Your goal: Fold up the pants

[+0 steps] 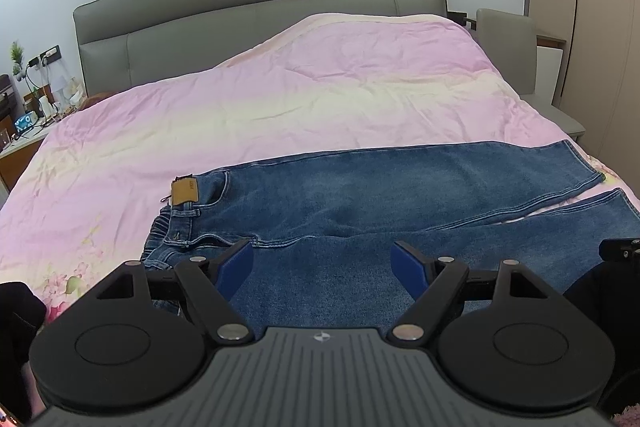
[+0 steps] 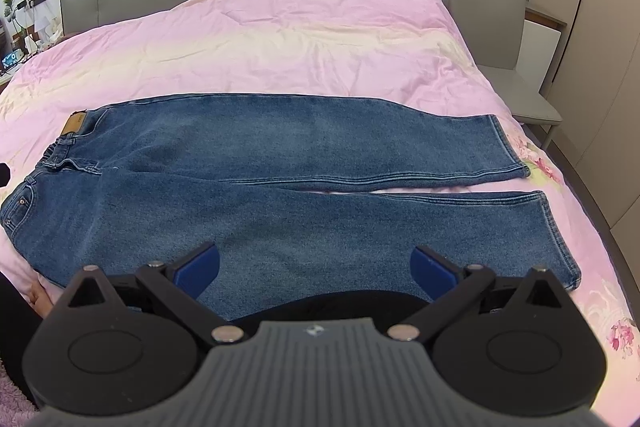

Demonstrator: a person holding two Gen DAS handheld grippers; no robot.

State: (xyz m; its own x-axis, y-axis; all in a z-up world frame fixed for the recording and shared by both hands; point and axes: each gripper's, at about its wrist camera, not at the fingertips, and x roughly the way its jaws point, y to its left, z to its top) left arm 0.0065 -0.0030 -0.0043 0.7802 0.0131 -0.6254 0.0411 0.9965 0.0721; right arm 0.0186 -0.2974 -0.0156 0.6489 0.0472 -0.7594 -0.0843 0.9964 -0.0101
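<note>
Blue jeans (image 2: 280,163) lie flat across the pink bedspread, waistband with a tan patch (image 2: 74,125) at the left, both legs stretched to the right and slightly apart at the hems. In the left wrist view the same jeans (image 1: 400,187) show their waistband patch (image 1: 185,191) left of centre. My left gripper (image 1: 322,263) hovers open above the near thigh area, nothing between its blue pads. Over the near leg's lower edge, my right gripper (image 2: 316,265) also stands open and holds nothing.
The pink bedspread (image 2: 280,39) covers a bed with a grey padded headboard (image 1: 260,11). A grey chair (image 2: 504,39) stands at the bed's right side by beige wardrobe doors (image 2: 600,27). A cluttered nightstand (image 1: 28,123) sits at the left.
</note>
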